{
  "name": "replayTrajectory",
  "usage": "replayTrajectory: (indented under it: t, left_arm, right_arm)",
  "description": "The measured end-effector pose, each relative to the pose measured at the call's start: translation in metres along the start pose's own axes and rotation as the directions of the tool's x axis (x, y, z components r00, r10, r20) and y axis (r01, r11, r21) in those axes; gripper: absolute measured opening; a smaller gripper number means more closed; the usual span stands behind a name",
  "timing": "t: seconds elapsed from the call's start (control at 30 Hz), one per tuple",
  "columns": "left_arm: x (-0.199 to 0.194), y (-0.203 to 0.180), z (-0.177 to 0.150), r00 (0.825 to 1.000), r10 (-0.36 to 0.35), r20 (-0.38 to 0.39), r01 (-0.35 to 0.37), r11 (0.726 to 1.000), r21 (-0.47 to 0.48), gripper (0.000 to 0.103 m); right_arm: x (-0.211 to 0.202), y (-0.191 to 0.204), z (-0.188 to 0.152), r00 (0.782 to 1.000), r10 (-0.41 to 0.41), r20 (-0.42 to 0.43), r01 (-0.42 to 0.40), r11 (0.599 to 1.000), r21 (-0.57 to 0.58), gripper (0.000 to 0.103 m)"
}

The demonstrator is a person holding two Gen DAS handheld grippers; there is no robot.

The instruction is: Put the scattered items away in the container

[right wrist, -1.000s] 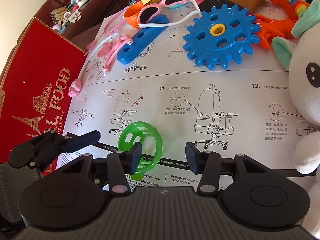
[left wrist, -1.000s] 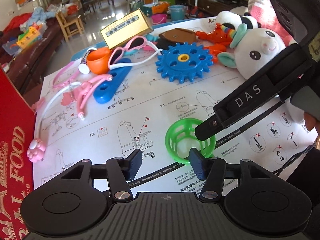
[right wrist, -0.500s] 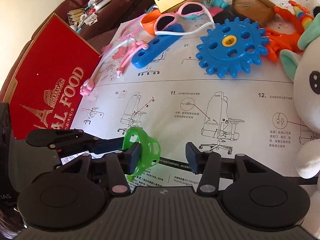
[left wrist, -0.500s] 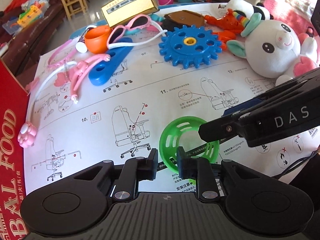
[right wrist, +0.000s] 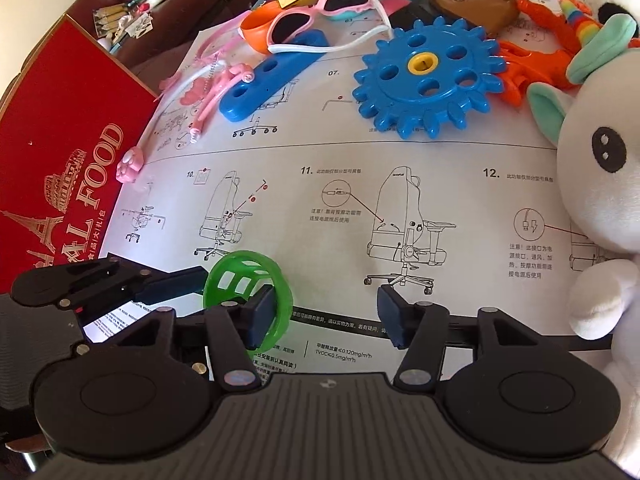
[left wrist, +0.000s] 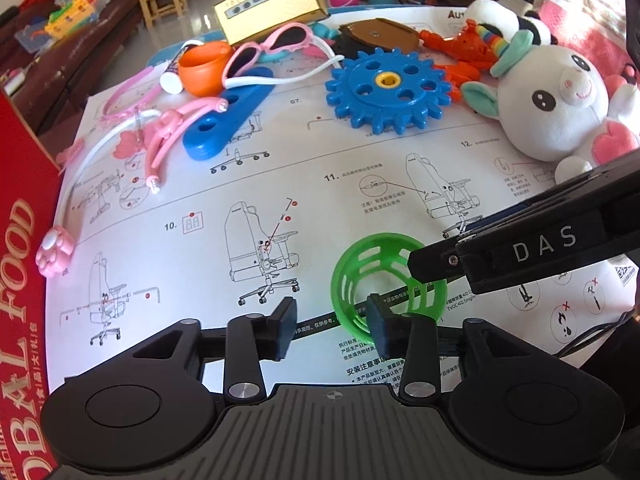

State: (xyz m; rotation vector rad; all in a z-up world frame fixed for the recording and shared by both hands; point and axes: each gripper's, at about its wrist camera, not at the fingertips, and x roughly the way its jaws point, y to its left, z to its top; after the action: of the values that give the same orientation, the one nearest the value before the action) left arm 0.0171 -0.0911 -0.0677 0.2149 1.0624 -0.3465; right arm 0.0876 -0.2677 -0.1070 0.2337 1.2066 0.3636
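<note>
Green cage ball point(left wrist: 352, 280) beside left tool point(left wrist: 332, 330)

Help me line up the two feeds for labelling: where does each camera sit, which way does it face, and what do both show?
Left wrist: sits on the left gripper, looking steeply down at the instruction sheet; its jaws are opening, with the right gripper crossing from the right.
Right wrist: sits on the right gripper, looking down likewise; the left gripper enters at left.
Shared: green cage ball, blue gear, red box.
</note>
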Motion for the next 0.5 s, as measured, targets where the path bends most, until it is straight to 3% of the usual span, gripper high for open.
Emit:
replayTrajectory:
  t: [0.07, 0.1, 0.17, 0.2, 0.33, 0.43, 0.5]
  left_arm:
    - [0.001, 0.003, -0.001, 1.0, -0.015, -0.009, 0.015, 1.0, -0.02, 0.051]
    - [0.001, 0.004, -0.001, 1.0, -0.026, -0.017, 0.025, 0.999, -0.033, 0.043]
    - [0.001, 0.006, -0.001, 0.999, -0.05, -0.014, 0.049, 0.997, -0.051, 0.014]
    - [0.0, 0.006, -0.002, 0.998, -0.061, -0.011, 0.06, 0.997, -0.05, 0.012]
    - [-0.002, 0.002, -0.005, 0.998, -0.059, 0.0, 0.059, 0.998, -0.021, 0.012]
    - [0.002, 0.001, -0.008, 0.998, -0.056, -0.017, 0.056, 0.998, -0.01, 0.034]
    - [0.003, 0.0, -0.011, 0.999, -0.043, -0.008, 0.043, 0.999, -0.001, 0.026]
  right_arm:
    - [0.001, 0.002, 0.0, 1.0, -0.012, -0.003, 0.012, 1.0, -0.004, 0.059]
    - [0.002, 0.003, 0.0, 1.0, -0.016, -0.005, 0.016, 1.0, -0.007, 0.059]
    - [0.002, 0.006, -0.001, 1.0, -0.025, -0.01, 0.025, 1.0, -0.011, 0.059]
    - [0.003, 0.008, -0.001, 0.999, -0.029, -0.014, 0.029, 0.999, -0.015, 0.059]
    - [0.005, 0.011, -0.002, 0.999, -0.035, -0.033, 0.034, 0.999, -0.013, 0.051]
    - [0.008, 0.012, -0.002, 0.999, -0.008, -0.051, 0.008, 1.0, 0.003, 0.044]
    - [0.006, 0.016, -0.004, 0.999, 0.011, -0.039, -0.011, 1.0, -0.012, 0.029]
